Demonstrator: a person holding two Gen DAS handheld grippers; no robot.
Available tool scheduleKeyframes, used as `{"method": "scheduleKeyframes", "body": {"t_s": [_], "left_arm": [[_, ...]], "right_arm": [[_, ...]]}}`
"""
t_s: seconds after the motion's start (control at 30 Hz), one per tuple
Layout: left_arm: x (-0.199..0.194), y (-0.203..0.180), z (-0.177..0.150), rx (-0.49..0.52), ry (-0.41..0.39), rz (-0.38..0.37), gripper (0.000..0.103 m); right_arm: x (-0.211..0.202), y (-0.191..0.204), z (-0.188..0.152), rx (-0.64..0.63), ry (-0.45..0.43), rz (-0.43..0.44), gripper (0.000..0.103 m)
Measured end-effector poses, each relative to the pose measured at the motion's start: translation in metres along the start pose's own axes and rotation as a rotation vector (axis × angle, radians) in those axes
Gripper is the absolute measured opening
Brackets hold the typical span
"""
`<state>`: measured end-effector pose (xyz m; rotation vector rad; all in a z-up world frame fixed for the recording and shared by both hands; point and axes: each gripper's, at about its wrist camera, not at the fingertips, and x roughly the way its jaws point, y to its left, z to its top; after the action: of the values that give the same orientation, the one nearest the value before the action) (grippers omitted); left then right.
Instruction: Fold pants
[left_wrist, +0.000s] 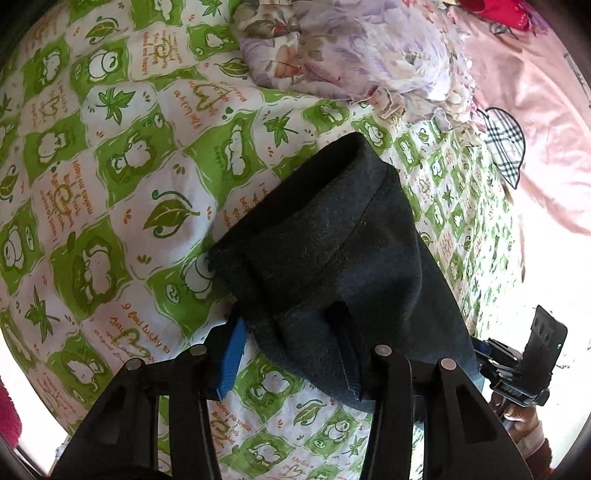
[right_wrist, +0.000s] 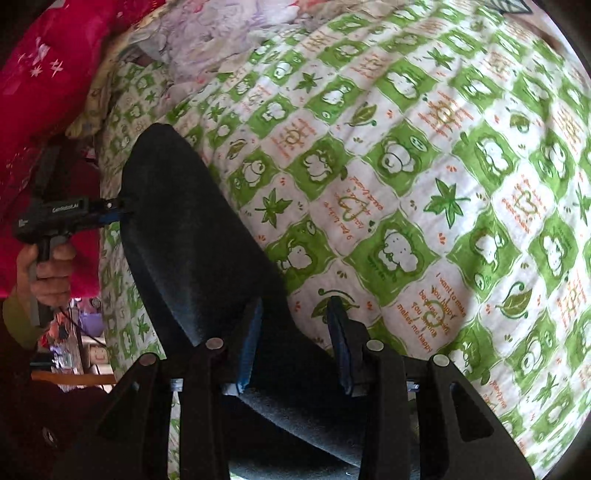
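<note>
Blue-padded left tongs (left_wrist: 291, 350) tilt steeply down, half open, dark pants (left_wrist: 332, 243) draped between the fingers; whether the pads press is unclear. Right tongs (right_wrist: 295, 339) pinch the same cloth. Raised over the green-and-white bedspread (left_wrist: 110, 166), the pants run toward twelve o'clock. A hand (right_wrist: 48, 269) at nine o'clock grips the left handle.

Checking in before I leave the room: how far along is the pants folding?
Done: the dark pants already look doubled into a narrow strip on the green patterned bedcover. In hand: the right gripper has cloth between its fingers; the left gripper straddles the other end, one finger under the cloth. Left: the strip hangs raised, so the final fold and laying flat remain.
</note>
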<state>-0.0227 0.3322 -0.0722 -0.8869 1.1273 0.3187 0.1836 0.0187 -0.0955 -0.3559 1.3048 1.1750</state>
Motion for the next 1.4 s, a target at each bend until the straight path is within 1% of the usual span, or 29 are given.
{"method": "scheduleKeyframes", "body": {"t_s": [0.1, 0.23, 0.3, 0.4, 0.47, 0.53, 0.57, 0.6, 0.63, 0.67, 0.7, 0.77, 0.83, 0.9, 0.97, 1.03, 1.1, 1.2, 1.23, 1.3, 1.4], "left_arm": [[0.001, 0.003, 0.000, 0.004, 0.004, -0.013, 0.047], [0.001, 0.005, -0.001, 0.006, 0.002, -0.020, 0.048], [0.002, 0.003, -0.001, 0.007, 0.001, -0.013, 0.050], [0.006, -0.003, 0.000, 0.026, -0.002, 0.013, 0.052], [0.007, -0.008, 0.001, 0.034, -0.009, 0.032, 0.051], [0.008, -0.011, 0.001, 0.044, -0.019, 0.040, 0.044], [0.008, -0.012, 0.001, 0.047, -0.024, 0.037, 0.035], [0.008, -0.013, 0.001, 0.052, -0.028, 0.029, 0.027], [0.008, -0.016, 0.000, 0.060, -0.031, 0.023, 0.025], [0.007, -0.019, 0.000, 0.076, -0.038, 0.027, 0.021], [0.006, -0.022, -0.001, 0.090, -0.046, 0.031, 0.016], [-0.002, -0.029, -0.001, 0.119, -0.065, 0.016, 0.013], [-0.017, -0.037, 0.002, 0.145, -0.087, -0.016, 0.011], [-0.042, -0.047, 0.005, 0.189, -0.133, -0.080, 0.011], [-0.067, -0.057, 0.006, 0.246, -0.188, -0.138, 0.011], [-0.082, -0.064, 0.008, 0.298, -0.226, -0.172, 0.011], [-0.084, -0.063, 0.013, 0.326, -0.235, -0.190, 0.011], [-0.066, -0.058, 0.022, 0.350, -0.212, -0.157, 0.010], [-0.057, -0.056, 0.025, 0.364, -0.203, -0.135, 0.010], [-0.037, -0.053, 0.031, 0.397, -0.177, -0.060, 0.010], [-0.020, -0.047, 0.036, 0.427, -0.157, -0.014, 0.010]], "right_arm": [[-0.006, -0.003, -0.004, 0.003, -0.009, 0.040, 0.038], [-0.007, -0.017, -0.006, 0.065, -0.021, 0.123, 0.038], [0.001, -0.020, -0.004, 0.075, 0.001, 0.155, 0.038], [0.020, -0.012, 0.005, 0.059, 0.057, 0.183, 0.038], [0.026, -0.005, 0.009, 0.046, 0.066, 0.200, 0.039], [0.032, 0.001, 0.012, 0.029, 0.068, 0.206, 0.040], [0.034, 0.004, 0.013, 0.021, 0.072, 0.205, 0.040], [0.036, 0.007, 0.014, 0.008, 0.071, 0.190, 0.037], [0.035, 0.010, 0.014, -0.008, 0.064, 0.170, 0.035], [0.033, 0.013, 0.014, -0.024, 0.055, 0.141, 0.028], [0.029, 0.017, 0.014, -0.040, 0.036, 0.088, 0.015], [0.014, 0.023, 0.014, -0.053, -0.017, -0.010, 0.010], [-0.013, 0.031, 0.015, -0.042, -0.111, -0.071, 0.009], [-0.042, 0.044, 0.016, -0.030, -0.213, -0.128, 0.008], [-0.060, 0.057, 0.015, -0.033, -0.285, -0.189, 0.008], [-0.068, 0.063, 0.013, -0.034, -0.342, -0.231, 0.008], [-0.062, 0.062, 0.014, -0.007, -0.370, -0.286, 0.008], [-0.041, 0.060, 0.021, 0.020, -0.364, -0.332, 0.008], [-0.034, 0.059, 0.024, 0.021, -0.356, -0.352, 0.008], [-0.014, 0.061, 0.032, 0.014, -0.332, -0.392, 0.008], [0.006, 0.055, 0.037, 0.030, -0.303, -0.429, 0.008]]}}
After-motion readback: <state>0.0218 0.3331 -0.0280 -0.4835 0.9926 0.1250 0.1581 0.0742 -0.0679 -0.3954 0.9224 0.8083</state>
